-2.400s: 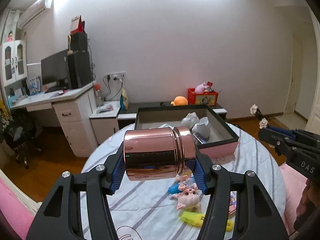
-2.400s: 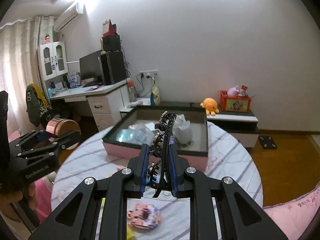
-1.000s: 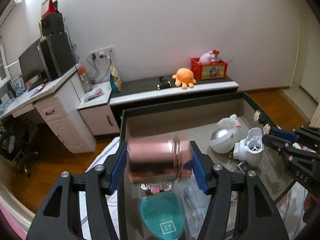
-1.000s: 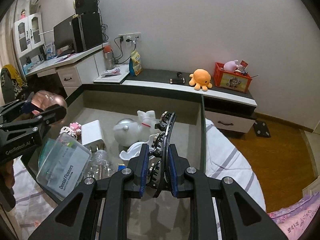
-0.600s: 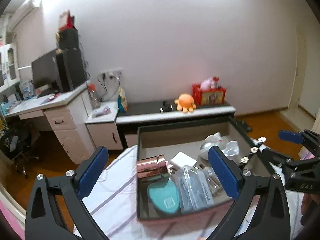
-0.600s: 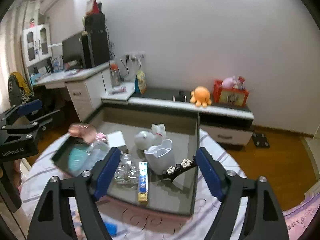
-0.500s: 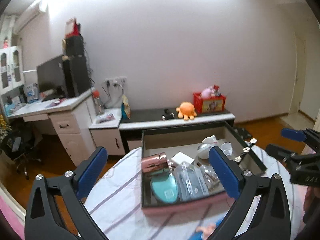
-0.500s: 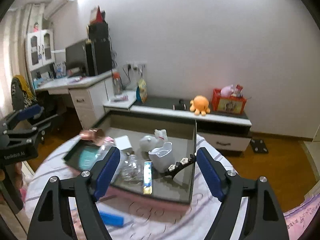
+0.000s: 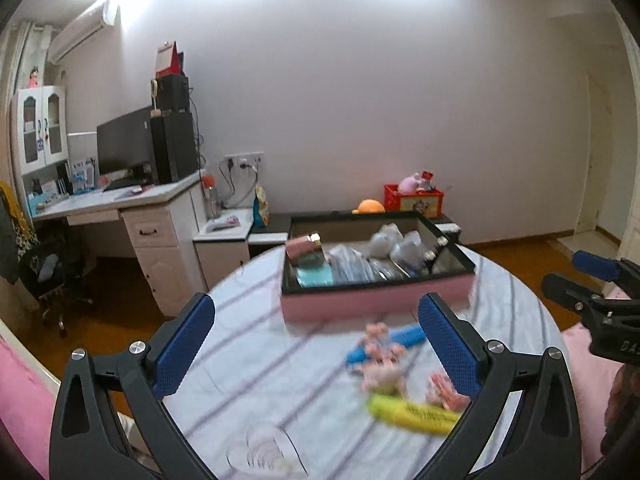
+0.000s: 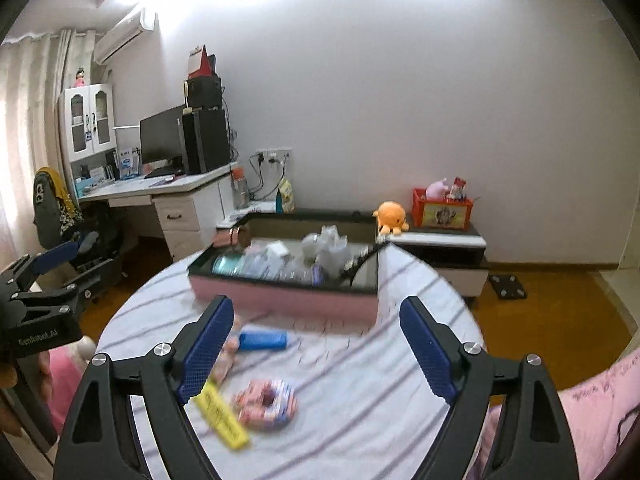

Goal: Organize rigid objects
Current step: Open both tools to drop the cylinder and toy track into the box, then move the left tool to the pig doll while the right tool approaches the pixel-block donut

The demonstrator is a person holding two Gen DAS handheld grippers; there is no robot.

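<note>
So both grippers are empty right now: the left gripper [image 9: 318,344] has its jaws spread as wide as they go, and the right gripper [image 10: 316,352] has just been opening, with nothing between its pads. What's left to sort sits on the striped table [image 9: 256,320], in front of the pink box [image 9: 376,304]: a blue tube [image 10: 264,340], a pink pig toy [image 9: 380,368], a yellow marker [image 10: 222,412] and a pink block piece [image 10: 266,400]. It's all blurry, so details are a guess. From the right view, the block lies just below and between the jaws, slightly left of center, so I'd say the right hand is nearer to it. The marker's long axis runs diagonally, and the tube lies roughly crosswise to both grippers. Box already holds a rose-gold can [image 9: 304,248] in the near-left corner, a teal case [image 9: 316,278], clear packets, white figures and a hair clip [image 10: 356,260] leaning at the right wall.
</note>
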